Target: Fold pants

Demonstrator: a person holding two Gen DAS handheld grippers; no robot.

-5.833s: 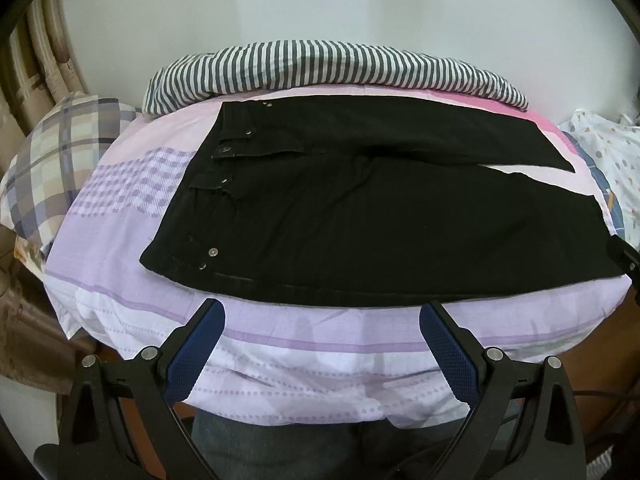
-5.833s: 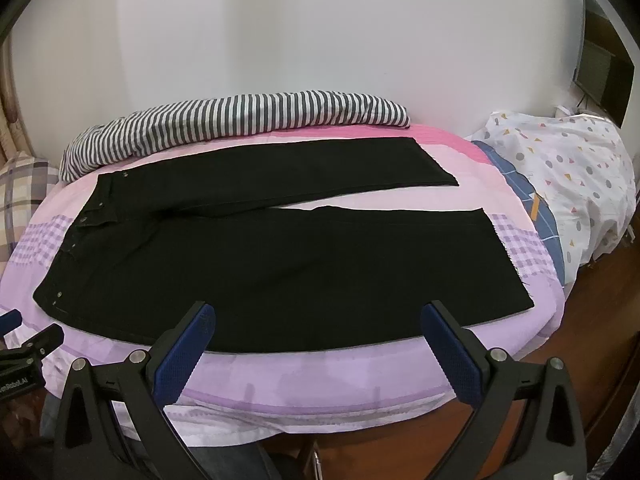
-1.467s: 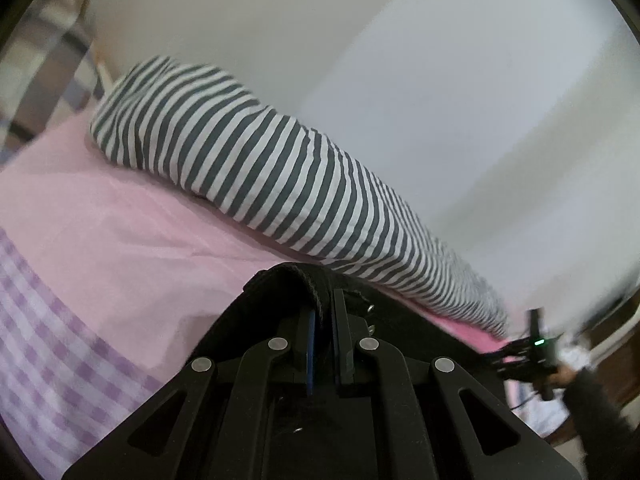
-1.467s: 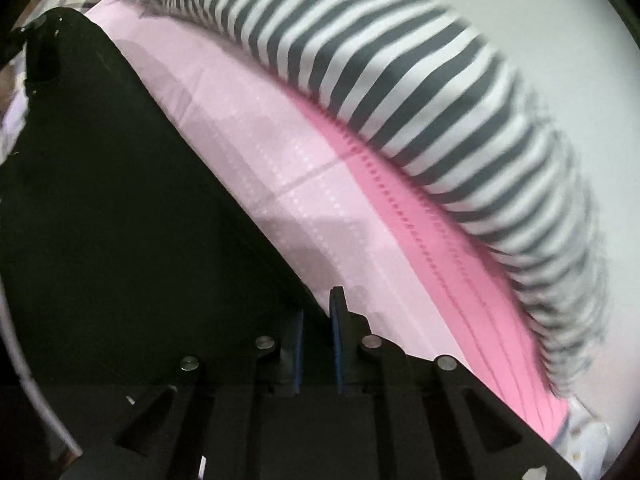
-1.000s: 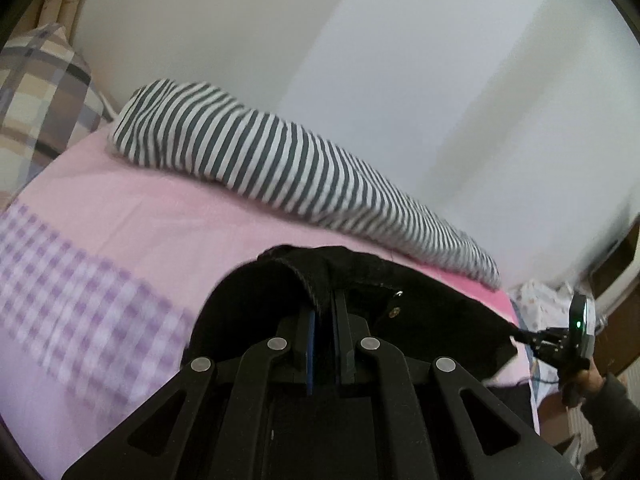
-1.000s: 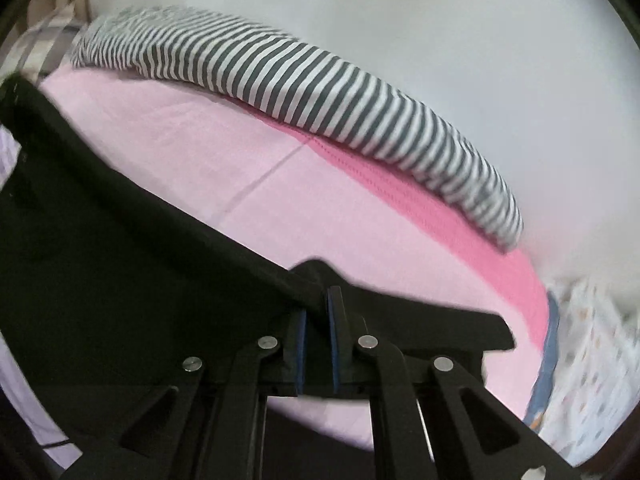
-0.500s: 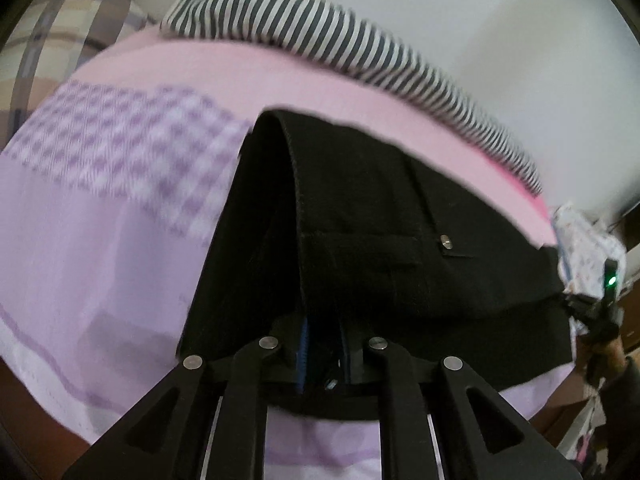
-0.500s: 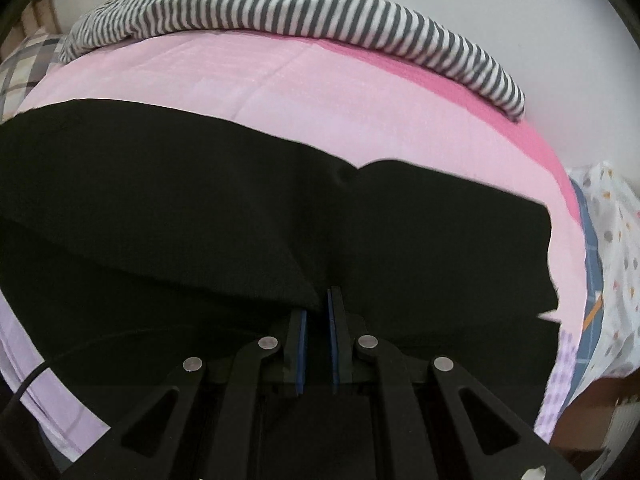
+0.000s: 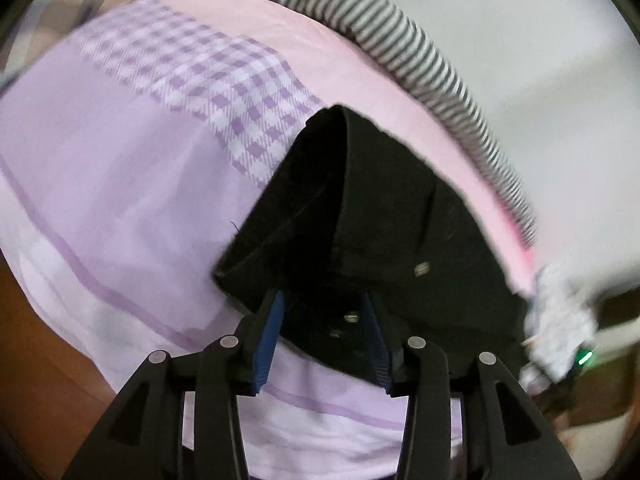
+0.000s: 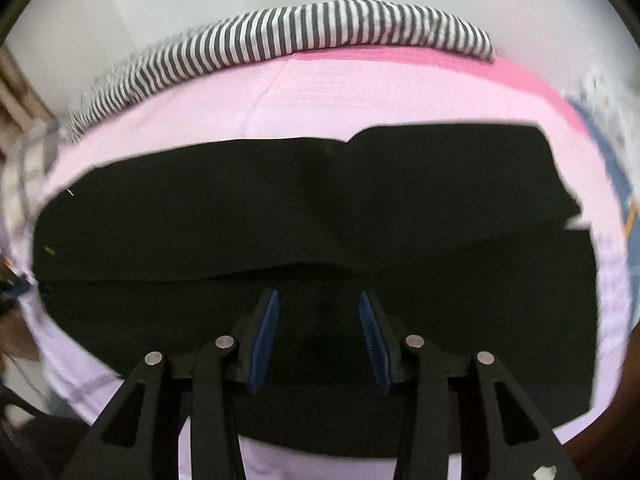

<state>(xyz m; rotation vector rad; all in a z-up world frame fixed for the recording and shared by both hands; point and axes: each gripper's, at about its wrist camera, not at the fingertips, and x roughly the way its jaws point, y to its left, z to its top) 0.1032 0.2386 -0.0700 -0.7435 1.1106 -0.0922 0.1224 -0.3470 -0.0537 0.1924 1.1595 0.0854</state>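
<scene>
The black pants [image 9: 384,216] lie on the bed, folded lengthwise with one leg laid over the other. In the left wrist view I see the waist end, with rivets and a folded corner. My left gripper [image 9: 324,300] is open, its blue pads either side of the waistband edge, nothing held. In the right wrist view the pants [image 10: 312,216] spread across the bed, the upper leg's edge lying over the lower one. My right gripper [image 10: 318,300] is open just above the near leg edge, nothing held.
The bed has a pink and purple checked sheet [image 9: 120,168]. A striped grey-white bolster [image 10: 280,40] lies along the far wall side. A dotted white quilt [image 9: 560,312] sits at the bed's right end. The bed's near edge is below both grippers.
Both grippers were shut on the far pant leg and carried it toward the near edge. Now both have opened and let the fabric go; the leg lies on the other one.
</scene>
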